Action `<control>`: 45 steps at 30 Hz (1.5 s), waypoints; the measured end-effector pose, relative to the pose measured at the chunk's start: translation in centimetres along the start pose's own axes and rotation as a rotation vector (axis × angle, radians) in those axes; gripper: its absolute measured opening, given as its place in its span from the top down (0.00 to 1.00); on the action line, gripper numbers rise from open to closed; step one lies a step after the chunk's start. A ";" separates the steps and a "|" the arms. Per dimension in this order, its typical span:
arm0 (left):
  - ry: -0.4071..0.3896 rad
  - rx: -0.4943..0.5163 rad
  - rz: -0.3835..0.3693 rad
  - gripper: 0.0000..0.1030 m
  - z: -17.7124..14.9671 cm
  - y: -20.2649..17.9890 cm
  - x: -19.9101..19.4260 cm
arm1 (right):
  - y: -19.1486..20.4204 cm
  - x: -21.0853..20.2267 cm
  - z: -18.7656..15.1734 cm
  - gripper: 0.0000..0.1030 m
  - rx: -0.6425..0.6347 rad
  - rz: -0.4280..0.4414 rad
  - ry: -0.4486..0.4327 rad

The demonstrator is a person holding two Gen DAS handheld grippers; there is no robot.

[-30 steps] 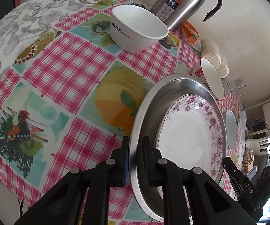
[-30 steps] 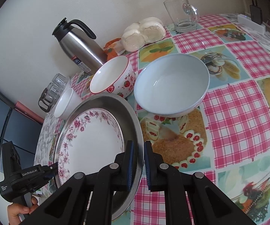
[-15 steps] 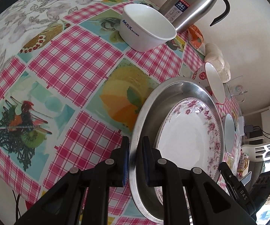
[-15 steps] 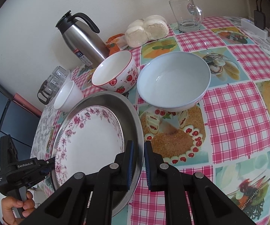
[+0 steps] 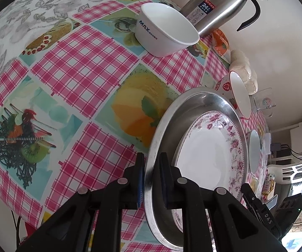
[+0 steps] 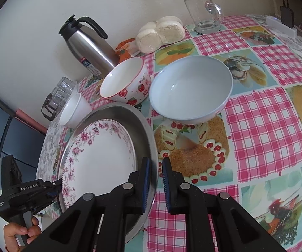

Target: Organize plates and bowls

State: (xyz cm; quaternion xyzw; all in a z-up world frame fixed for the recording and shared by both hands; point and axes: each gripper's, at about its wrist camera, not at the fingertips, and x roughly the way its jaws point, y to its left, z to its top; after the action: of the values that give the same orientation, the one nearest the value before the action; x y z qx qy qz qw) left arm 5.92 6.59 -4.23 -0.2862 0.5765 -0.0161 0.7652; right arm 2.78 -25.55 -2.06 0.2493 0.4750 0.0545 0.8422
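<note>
A round steel tray (image 5: 172,121) (image 6: 138,121) holds a white plate with pink flowers (image 5: 209,157) (image 6: 100,157). My left gripper (image 5: 152,176) is shut on the tray's left rim. My right gripper (image 6: 156,180) is shut on the tray's right rim. The tray sits low over the checked tablecloth. A white MAX bowl (image 5: 165,29) (image 6: 73,111) stands beyond the tray's left side. A strawberry bowl (image 6: 123,82) (image 5: 239,94) and a large pale-blue bowl (image 6: 190,88) (image 5: 254,151) stand on its right side.
A steel thermos jug (image 6: 88,46) (image 5: 218,6) stands by the wall. Buns in a bag (image 6: 159,33), a glass mug (image 6: 205,14) and a rack of glasses (image 6: 56,96) are at the back. The table edge runs near the tray's front.
The tray with the plate has shifted slightly towards me and to the right relative to the bowls. Both grippers keep their hold on the rim.
</note>
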 end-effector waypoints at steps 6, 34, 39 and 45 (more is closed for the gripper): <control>-0.035 0.014 0.030 0.79 0.2 -0.3 -0.7 | 0.5 -0.5 0.1 0.85 -0.034 -0.032 -0.017; -0.244 0.149 0.192 0.06 0.7 -2.1 -3.2 | 2.9 -2.1 0.3 0.00 -0.159 -0.171 -0.174; -0.373 0.229 0.207 0.06 0.2 -3.7 -4.4 | 3.7 -2.1 0.2 0.00 -0.182 -0.167 -0.195; -0.440 0.290 0.209 0.05 0.6 -5.3 -4.4 | 4.5 -2.3 0.6 0.00 -0.199 -0.195 -0.249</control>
State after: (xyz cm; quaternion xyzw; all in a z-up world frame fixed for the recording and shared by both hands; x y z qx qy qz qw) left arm 6.57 3.96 2.14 -0.1096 0.4146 0.0432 0.9024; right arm 2.68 -22.61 2.11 0.1224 0.3812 -0.0121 0.9163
